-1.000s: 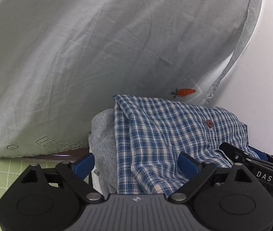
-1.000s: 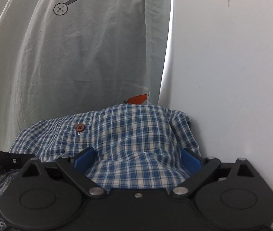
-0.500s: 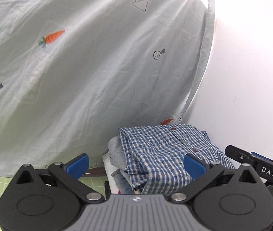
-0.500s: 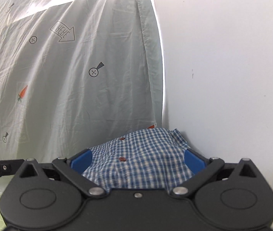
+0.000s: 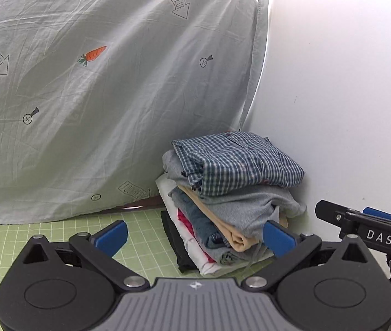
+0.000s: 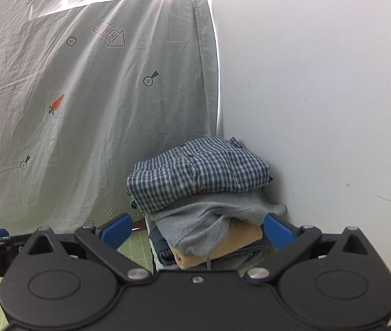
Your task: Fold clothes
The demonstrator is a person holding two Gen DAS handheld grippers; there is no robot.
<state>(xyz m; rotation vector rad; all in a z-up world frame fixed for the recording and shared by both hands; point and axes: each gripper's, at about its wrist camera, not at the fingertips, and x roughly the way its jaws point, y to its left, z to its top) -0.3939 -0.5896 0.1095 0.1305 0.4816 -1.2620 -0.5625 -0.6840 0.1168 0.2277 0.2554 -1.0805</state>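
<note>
On the left hangs a pale grey-green cotton sheet printed with carrots and arrows [image 5: 112, 88], draped down to the green gridded cutting mat [image 5: 8, 237]. Left gripper [image 5: 194, 234] hovers with blue pads spread wide, nothing between them. Just beyond it sits the stack of folded clothes [image 5: 223, 220], tucked in the corner against the white wall [image 5: 347, 96], and a blue-and-white checked button shirt [image 5: 239, 162] lies folded on top. Right gripper [image 6: 197, 230], jaws equally wide apart, grips nothing; the stack is just ahead.
</note>
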